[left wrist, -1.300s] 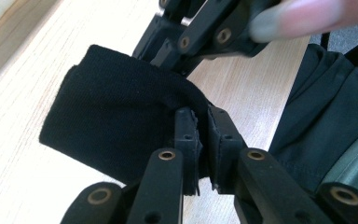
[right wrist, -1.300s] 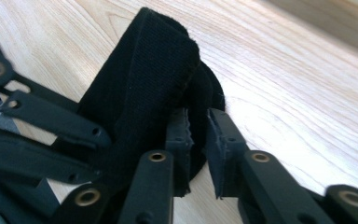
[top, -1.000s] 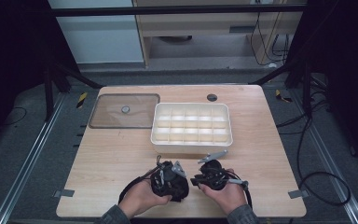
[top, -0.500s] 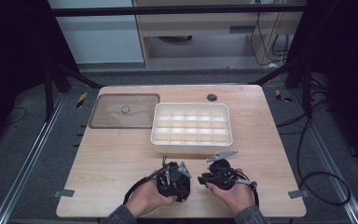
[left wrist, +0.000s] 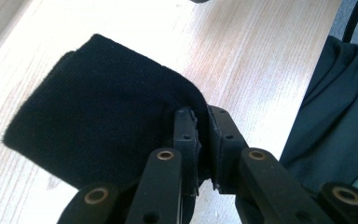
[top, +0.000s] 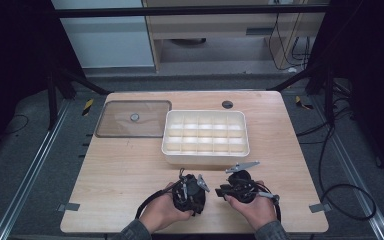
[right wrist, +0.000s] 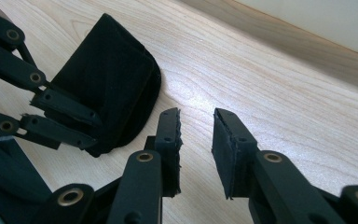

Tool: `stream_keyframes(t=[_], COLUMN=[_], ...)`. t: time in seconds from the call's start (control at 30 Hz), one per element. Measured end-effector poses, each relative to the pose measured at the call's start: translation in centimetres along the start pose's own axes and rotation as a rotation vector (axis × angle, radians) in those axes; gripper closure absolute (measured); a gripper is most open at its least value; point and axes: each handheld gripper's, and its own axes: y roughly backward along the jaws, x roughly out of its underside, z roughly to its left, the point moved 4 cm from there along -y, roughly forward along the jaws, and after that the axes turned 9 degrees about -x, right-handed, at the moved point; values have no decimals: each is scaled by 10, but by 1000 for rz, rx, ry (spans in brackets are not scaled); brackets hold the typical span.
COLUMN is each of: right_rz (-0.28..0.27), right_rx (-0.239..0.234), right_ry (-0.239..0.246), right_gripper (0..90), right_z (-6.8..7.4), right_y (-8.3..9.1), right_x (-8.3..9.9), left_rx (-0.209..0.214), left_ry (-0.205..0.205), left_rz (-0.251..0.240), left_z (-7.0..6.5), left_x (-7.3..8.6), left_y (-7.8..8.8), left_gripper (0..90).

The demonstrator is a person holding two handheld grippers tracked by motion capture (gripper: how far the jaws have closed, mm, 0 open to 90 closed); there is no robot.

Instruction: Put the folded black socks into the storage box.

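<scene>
We pinch the black cloth (left wrist: 98, 112) tight in our left gripper (left wrist: 204, 126), low on the table (top: 130, 170); our right gripper (right wrist: 196, 135) gapes a little, empty; we should grab the free edge gently.

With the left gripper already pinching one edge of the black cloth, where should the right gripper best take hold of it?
Probably the free rounded folded edge of the black cloth, coming low along the table. That edge faces the open right gripper, while the left gripper clamps another edge.
</scene>
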Motion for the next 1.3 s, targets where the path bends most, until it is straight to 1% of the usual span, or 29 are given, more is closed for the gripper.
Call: stream_keyframes(t=[0.33, 0.7, 0.73, 0.87, 0.9, 1.1, 1.3], right_rz=[-5, -9, -12, -13, -14, -15, -19], right_rx=[6, 2, 4, 5, 4, 6, 10], right_ry=[-13, -12, -5, -5, -14, -17, -21], right_gripper=[719, 719, 719, 719, 719, 718, 718], right_z=[-3, -4, -5, -6, -6, -7, -8], right_y=[4, 5, 5, 6, 7, 8, 9], right_x=[2, 2, 2, 3, 3, 3, 3], left_rx=[2, 12, 13, 14, 13, 17, 25], left_ry=[-7, -17, -17, -16, -16, -23, -18], left_rz=[10, 30, 30, 31, 31, 33, 29], left_z=[-3, -5, -6, -6, -6, -8, -7], left_x=[-4, -7, -7, -7, -7, -8, -7], left_y=[-6, -11, -11, -12, -12, -14, -14], left_gripper=[820, 820, 820, 820, 820, 820, 820])
